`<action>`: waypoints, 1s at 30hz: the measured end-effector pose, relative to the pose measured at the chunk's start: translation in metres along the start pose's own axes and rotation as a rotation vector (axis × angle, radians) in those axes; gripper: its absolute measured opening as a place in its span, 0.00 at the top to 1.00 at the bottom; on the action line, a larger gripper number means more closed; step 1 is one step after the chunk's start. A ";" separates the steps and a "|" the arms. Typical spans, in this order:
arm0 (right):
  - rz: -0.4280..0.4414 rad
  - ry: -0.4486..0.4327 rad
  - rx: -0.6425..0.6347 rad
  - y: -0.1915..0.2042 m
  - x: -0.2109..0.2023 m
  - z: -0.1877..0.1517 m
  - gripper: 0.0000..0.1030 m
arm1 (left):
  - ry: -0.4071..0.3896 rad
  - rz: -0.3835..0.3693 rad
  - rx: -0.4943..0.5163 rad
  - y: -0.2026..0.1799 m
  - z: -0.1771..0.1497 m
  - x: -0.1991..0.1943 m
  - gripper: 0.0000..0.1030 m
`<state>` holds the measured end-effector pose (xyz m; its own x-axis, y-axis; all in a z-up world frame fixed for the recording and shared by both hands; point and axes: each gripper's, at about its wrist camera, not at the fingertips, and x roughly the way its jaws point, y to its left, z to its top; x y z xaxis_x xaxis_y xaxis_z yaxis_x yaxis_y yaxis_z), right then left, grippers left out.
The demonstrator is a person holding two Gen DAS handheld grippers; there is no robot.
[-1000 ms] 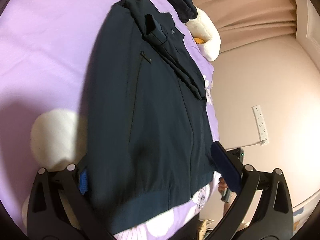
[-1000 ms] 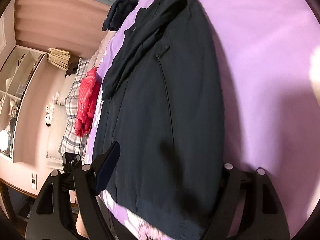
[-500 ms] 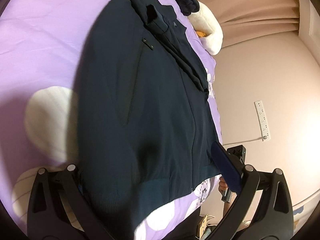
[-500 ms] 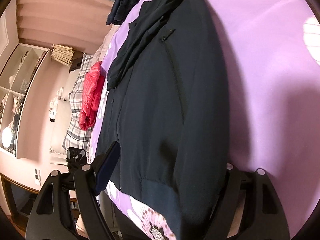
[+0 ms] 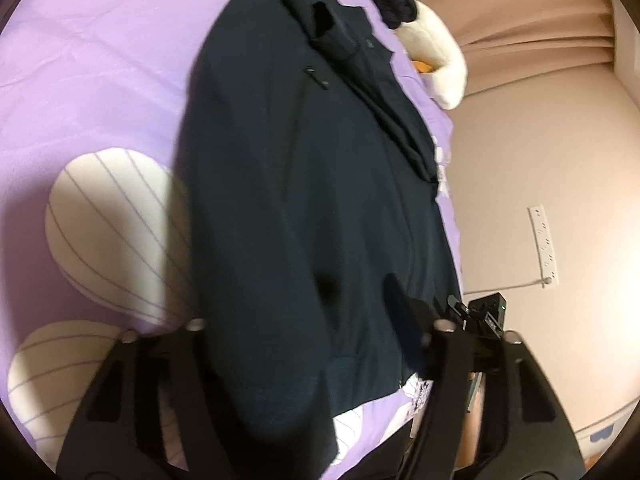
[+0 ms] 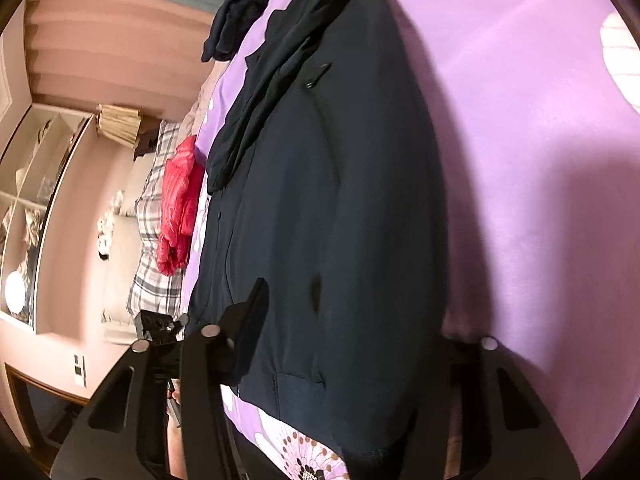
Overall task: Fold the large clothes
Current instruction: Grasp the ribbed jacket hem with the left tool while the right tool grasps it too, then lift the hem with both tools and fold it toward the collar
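— Jacket first: where does it lie in the left wrist view?

— The dark navy jacket (image 5: pixel 304 200) runs from the top centre of the frame down to the bottom centre, spread on the purple bedspread (image 5: pixel 100 72), which has white petal shapes at the left. Its ribbed hem sits at the lower middle.

— And the left hand-held gripper (image 5: pixel 296 320)?

— Its jaws are closing, with the hem end of the jacket between them. The right finger lies against the cloth; the left one is hidden behind a raised fold, so I cannot tell whether the pads press yet. At the upper right lie a white plush toy (image 5: pixel 440 56) and a beige curtain (image 5: pixel 520 12); a power strip (image 5: pixel 544 246) hangs on the wall at the right.

— Now the right wrist view?

— Same jacket (image 6: pixel 320 200), filling the centre from top to bottom, bedspread (image 6: pixel 520 140) to its right. The right hand-held gripper (image 6: pixel 360 320) is closing too, the jacket's hem end between its jaws; the right finger is lost in shadow, so contact is unclear. A red garment (image 6: pixel 178 204) lies on a plaid cloth (image 6: pixel 150 248) at the left.
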<state>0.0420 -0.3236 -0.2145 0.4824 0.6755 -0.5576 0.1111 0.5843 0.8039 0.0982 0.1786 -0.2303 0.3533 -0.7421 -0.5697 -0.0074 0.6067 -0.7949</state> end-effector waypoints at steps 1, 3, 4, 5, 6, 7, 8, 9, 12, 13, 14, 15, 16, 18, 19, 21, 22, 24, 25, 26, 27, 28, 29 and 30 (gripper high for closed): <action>-0.013 -0.003 -0.011 0.003 0.001 0.000 0.55 | 0.002 0.009 -0.007 0.000 0.002 0.002 0.51; -0.045 -0.010 -0.035 0.007 0.004 -0.001 0.58 | 0.003 0.025 -0.019 -0.001 0.004 0.007 0.61; -0.055 -0.015 -0.039 0.009 0.003 -0.002 0.60 | -0.002 0.034 -0.027 -0.001 0.005 0.010 0.64; -0.059 -0.021 -0.040 0.009 0.003 -0.002 0.63 | -0.009 0.038 -0.033 -0.001 0.004 0.011 0.68; -0.063 -0.028 -0.041 0.009 0.003 -0.003 0.65 | -0.017 0.039 -0.041 -0.001 0.004 0.011 0.69; -0.069 -0.041 -0.047 0.011 0.001 -0.005 0.70 | -0.025 0.040 -0.048 -0.001 0.003 0.012 0.70; -0.070 -0.052 -0.053 0.012 0.000 -0.006 0.74 | -0.035 0.041 -0.053 -0.002 0.002 0.011 0.71; -0.069 -0.062 -0.056 0.014 -0.001 -0.008 0.76 | -0.042 0.040 -0.056 -0.002 0.001 0.010 0.74; -0.038 -0.102 -0.080 0.023 -0.009 -0.010 0.84 | -0.061 0.024 -0.049 -0.006 0.000 0.003 0.78; -0.038 -0.102 -0.080 0.023 -0.009 -0.010 0.85 | -0.069 0.015 -0.044 -0.009 0.000 0.000 0.78; -0.031 -0.110 -0.088 0.027 -0.011 -0.010 0.86 | -0.077 0.009 -0.038 -0.012 0.000 -0.002 0.80; -0.030 -0.115 -0.096 0.030 -0.012 -0.011 0.86 | -0.093 0.010 -0.017 -0.017 0.001 -0.007 0.81; -0.027 -0.122 -0.110 0.035 -0.013 -0.011 0.87 | -0.108 0.014 0.003 -0.023 0.001 -0.010 0.81; -0.018 -0.132 -0.131 0.043 -0.015 -0.012 0.87 | -0.131 0.002 0.047 -0.036 0.002 -0.017 0.83; -0.011 -0.136 -0.139 0.046 -0.016 -0.012 0.87 | -0.140 -0.009 0.068 -0.043 0.002 -0.020 0.83; 0.009 -0.151 -0.157 0.054 -0.020 -0.013 0.88 | -0.149 -0.028 0.103 -0.054 0.001 -0.025 0.86; 0.024 -0.160 -0.167 0.059 -0.023 -0.014 0.88 | -0.153 -0.035 0.119 -0.060 0.000 -0.028 0.86; 0.043 -0.173 -0.180 0.066 -0.027 -0.015 0.88 | -0.157 -0.045 0.152 -0.069 -0.003 -0.032 0.88; 0.049 -0.176 -0.186 0.068 -0.029 -0.015 0.88 | -0.157 -0.048 0.167 -0.073 -0.004 -0.033 0.88; 0.057 -0.178 -0.194 0.070 -0.031 -0.017 0.88 | -0.155 -0.042 0.182 -0.075 -0.006 -0.033 0.88; 0.061 -0.178 -0.203 0.072 -0.032 -0.018 0.88 | -0.150 -0.037 0.182 -0.075 -0.006 -0.032 0.88; 0.058 -0.176 -0.210 0.073 -0.032 -0.019 0.88 | -0.144 -0.029 0.175 -0.073 -0.006 -0.031 0.88; 0.053 -0.174 -0.211 0.073 -0.032 -0.019 0.88 | -0.134 -0.020 0.158 -0.067 -0.005 -0.029 0.88; 0.050 -0.172 -0.207 0.073 -0.030 -0.019 0.88 | -0.128 -0.020 0.147 -0.063 -0.004 -0.028 0.88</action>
<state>0.0190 -0.2923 -0.1430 0.6255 0.6297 -0.4608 -0.0881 0.6437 0.7602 0.0844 0.1601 -0.1652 0.4685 -0.7176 -0.5153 0.1338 0.6342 -0.7615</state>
